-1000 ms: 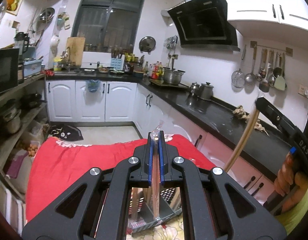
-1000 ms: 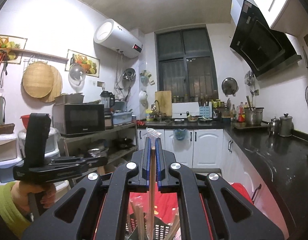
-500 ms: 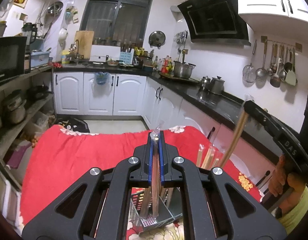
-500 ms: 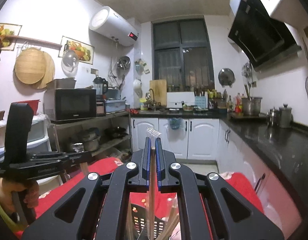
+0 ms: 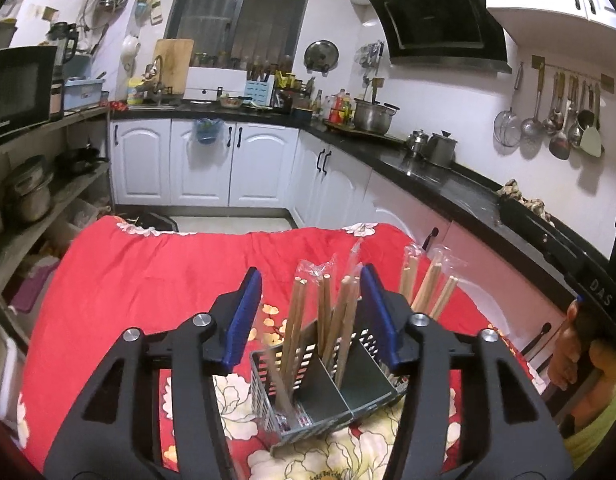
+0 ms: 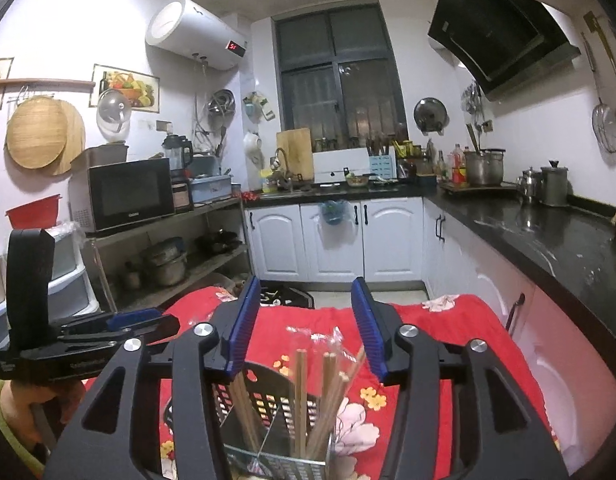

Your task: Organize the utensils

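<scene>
Chopsticks [image 5: 340,320] stand in the divided basket [image 5: 372,384] on the red cloth [image 5: 147,272] at six o'clock, loose between both grippers' opening jaws, left [image 5: 311,316] and right [image 6: 303,326].

Both grippers tilt slightly downward, side by side; the left gripper [image 5: 312,312] and right gripper [image 6: 303,320] are opening their jaws, blue pads clear, each gripped by a hand

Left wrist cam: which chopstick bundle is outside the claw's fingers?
The rightmost bundle, right of the opening left claw; the other two bundles stand between its fingers.
</scene>
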A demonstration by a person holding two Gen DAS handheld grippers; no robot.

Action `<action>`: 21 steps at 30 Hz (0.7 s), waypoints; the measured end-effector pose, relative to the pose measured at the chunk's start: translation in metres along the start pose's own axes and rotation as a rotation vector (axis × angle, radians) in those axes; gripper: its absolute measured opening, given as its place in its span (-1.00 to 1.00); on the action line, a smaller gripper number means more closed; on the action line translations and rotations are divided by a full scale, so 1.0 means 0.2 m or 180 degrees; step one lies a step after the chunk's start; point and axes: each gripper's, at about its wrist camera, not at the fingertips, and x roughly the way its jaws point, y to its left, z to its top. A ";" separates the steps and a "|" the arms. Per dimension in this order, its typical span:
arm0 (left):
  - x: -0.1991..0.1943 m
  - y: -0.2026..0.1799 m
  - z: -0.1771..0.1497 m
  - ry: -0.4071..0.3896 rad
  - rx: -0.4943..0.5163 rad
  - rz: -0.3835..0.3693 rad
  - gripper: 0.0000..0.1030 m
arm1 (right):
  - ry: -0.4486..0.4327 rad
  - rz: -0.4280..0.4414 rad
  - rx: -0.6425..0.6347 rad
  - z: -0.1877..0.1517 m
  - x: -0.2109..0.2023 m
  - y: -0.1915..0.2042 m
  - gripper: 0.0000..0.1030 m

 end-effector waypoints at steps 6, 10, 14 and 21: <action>-0.04 0.01 -0.02 0.0049 -0.0075 0.0026 0.51 | 0.0078 -0.0029 -0.0014 -0.01 -0.05 -0.01 0.25; -0.11 0.01 -0.03 0.0001 -0.0095 0.0057 0.81 | 0.0079 -0.0073 -0.0078 -0.01 -0.12 0.00 0.47; -0.17 -0.01 -0.02 -0.0020 -0.0103 0.0055 0.81 | 0.0098 -0.0073 -0.0018 -0.02 -0.18 -0.01 0.81; -0.26 -0.08 -0.06 -0.0002 -0.0142 0.0001 0.81 | 0.0097 -0.0094 -0.0038 -0.03 -0.31 0.00 0.87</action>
